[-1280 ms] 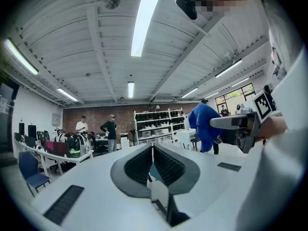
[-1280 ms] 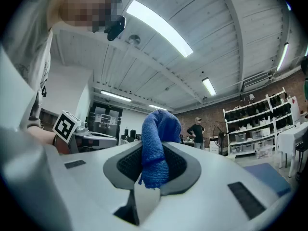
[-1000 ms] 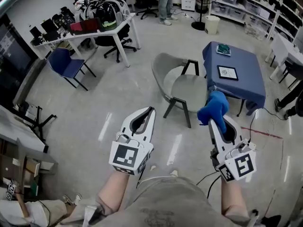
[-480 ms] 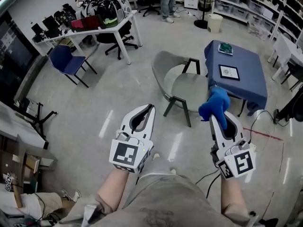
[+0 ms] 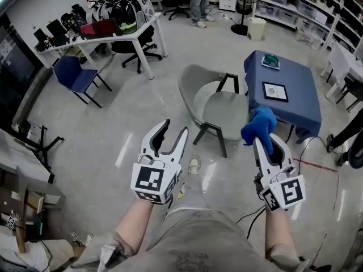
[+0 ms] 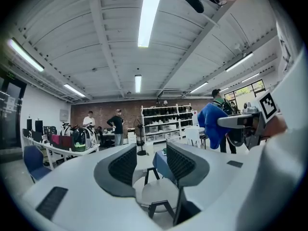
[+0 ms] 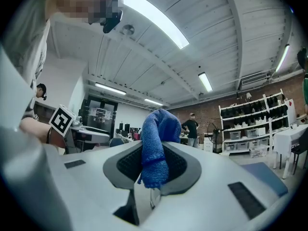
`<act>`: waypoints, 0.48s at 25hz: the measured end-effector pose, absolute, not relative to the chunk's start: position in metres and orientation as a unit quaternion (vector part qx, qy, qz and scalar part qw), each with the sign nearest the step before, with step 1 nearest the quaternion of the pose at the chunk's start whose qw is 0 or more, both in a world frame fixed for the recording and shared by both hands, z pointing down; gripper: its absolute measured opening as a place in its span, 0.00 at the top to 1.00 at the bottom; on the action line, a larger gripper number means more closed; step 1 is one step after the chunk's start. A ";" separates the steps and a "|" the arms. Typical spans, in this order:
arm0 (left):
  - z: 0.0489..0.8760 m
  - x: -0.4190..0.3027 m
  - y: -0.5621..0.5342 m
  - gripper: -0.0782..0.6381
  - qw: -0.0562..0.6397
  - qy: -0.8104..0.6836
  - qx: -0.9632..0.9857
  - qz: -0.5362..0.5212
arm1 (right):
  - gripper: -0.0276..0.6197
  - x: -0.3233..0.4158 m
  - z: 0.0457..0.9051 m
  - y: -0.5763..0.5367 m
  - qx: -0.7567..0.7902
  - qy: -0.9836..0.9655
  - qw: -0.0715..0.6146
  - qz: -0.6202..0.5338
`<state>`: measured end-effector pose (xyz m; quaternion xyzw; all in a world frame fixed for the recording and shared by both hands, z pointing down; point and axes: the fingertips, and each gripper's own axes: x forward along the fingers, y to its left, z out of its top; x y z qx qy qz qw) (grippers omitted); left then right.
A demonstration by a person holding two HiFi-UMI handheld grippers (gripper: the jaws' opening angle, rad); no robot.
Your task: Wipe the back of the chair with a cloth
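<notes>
A grey shell chair (image 5: 218, 111) on dark legs stands ahead of me on the floor, its curved back (image 5: 190, 84) turned to my left. My right gripper (image 5: 262, 140) is shut on a blue cloth (image 5: 258, 127), which bunches up over the jaw tips just short of the seat's right edge. In the right gripper view the cloth (image 7: 156, 146) hangs pinched between the pads. My left gripper (image 5: 171, 128) is short of the chair; its jaws are opening, with nothing between them. In the left gripper view the chair (image 6: 155, 196) shows beyond the gap.
A table under a blue cover (image 5: 295, 89) stands right behind the chair, with a framed card and a small green thing on it. A blue chair (image 5: 74, 75) and a white desk (image 5: 122, 33) are at the left. A person (image 5: 198, 1) stands far back, by a white bin (image 5: 254, 28).
The left gripper's jaws have gone from shut to apart. Both grippers have come a little nearer the chair, and a foot now shows on the floor between them.
</notes>
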<state>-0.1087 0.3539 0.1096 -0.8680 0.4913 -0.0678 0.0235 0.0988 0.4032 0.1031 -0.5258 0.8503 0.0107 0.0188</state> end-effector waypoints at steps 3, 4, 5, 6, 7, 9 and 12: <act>0.120 -0.109 0.326 0.61 0.016 0.486 -0.871 -0.070 | 0.82 0.101 0.117 0.379 -0.530 0.848 0.009 0.002; 0.123 -0.110 0.315 0.61 0.014 0.484 -0.872 -0.072 | 0.82 0.101 0.121 0.369 -0.532 0.847 0.006 -0.001; 0.125 -0.110 0.304 0.61 0.012 0.483 -0.872 -0.075 | 0.82 0.101 0.125 0.358 -0.533 0.846 0.002 -0.005; 0.127 -0.111 0.291 0.61 0.009 0.482 -0.873 -0.078 | 0.82 0.101 0.128 0.347 -0.534 0.845 -0.002 -0.009; 0.130 -0.112 0.278 0.61 0.007 0.481 -0.873 -0.081 | 0.82 0.101 0.132 0.335 -0.535 0.844 -0.006 -0.013; 0.136 -0.114 0.252 0.61 0.003 0.479 -0.873 -0.089 | 0.82 0.101 0.140 0.310 -0.538 0.843 -0.014 -0.019; 0.147 -0.116 0.212 0.61 -0.004 0.474 -0.875 -0.103 | 0.82 0.104 0.151 0.271 -0.546 0.837 -0.019 -0.033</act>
